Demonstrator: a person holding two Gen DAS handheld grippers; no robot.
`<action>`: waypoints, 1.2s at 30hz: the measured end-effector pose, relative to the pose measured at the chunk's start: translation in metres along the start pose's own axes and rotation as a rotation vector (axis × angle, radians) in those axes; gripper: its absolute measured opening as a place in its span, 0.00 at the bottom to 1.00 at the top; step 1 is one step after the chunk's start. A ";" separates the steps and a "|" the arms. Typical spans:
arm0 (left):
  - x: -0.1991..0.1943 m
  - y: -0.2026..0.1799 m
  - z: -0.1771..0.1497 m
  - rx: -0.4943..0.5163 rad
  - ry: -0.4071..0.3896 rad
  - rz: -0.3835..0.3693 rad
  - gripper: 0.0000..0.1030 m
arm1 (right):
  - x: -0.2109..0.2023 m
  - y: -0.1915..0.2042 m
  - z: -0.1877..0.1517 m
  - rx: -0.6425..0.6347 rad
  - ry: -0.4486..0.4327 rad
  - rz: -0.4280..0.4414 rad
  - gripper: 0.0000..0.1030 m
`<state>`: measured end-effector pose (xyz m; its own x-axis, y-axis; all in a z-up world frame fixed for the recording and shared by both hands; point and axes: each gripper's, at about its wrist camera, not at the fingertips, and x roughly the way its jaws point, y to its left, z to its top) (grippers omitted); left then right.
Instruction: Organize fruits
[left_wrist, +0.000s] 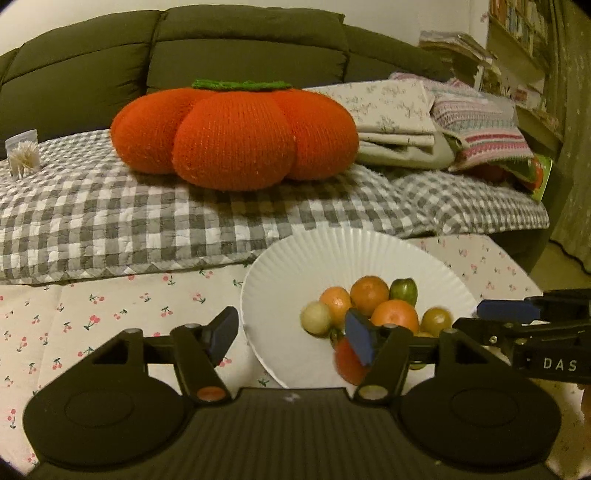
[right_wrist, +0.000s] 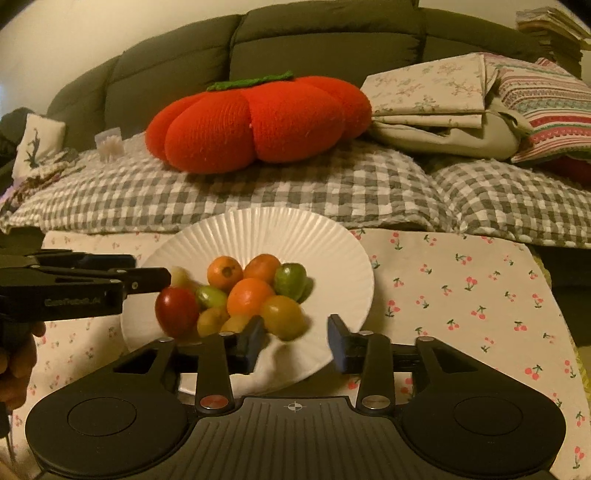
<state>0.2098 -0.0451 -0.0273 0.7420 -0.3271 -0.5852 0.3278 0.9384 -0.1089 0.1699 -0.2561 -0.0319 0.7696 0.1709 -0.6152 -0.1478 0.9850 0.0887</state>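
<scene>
On the plate's (right_wrist: 258, 229) near half, fruits (right_wrist: 243, 295) are sitting piled; both grippers, left (left_wrist: 291, 332) and right (right_wrist: 295, 341), are hovering with jaws parted, empty. Nudging the pile could roll fruit off the rim.

In the left wrist view the left gripper's finger (left_wrist: 360, 341) hides part of a blurred red fruit (left_wrist: 347, 363). In the right wrist view a yellowish fruit (right_wrist: 283, 317) smears, and the picture's left edge cuts off a hand (right_wrist: 16, 363).
</scene>
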 end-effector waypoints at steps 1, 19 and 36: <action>-0.002 0.001 0.001 -0.010 0.002 -0.001 0.61 | -0.002 -0.001 0.001 0.004 -0.004 -0.001 0.38; -0.080 -0.009 -0.018 -0.098 0.082 0.119 0.68 | -0.052 0.011 0.005 0.111 0.015 0.011 0.52; -0.184 -0.029 -0.067 -0.142 0.014 0.285 0.75 | -0.130 0.068 -0.027 -0.009 -0.055 0.032 0.60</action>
<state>0.0248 -0.0051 0.0297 0.7835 -0.0478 -0.6195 0.0219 0.9985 -0.0494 0.0429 -0.2119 0.0334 0.7976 0.2033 -0.5679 -0.1781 0.9789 0.1003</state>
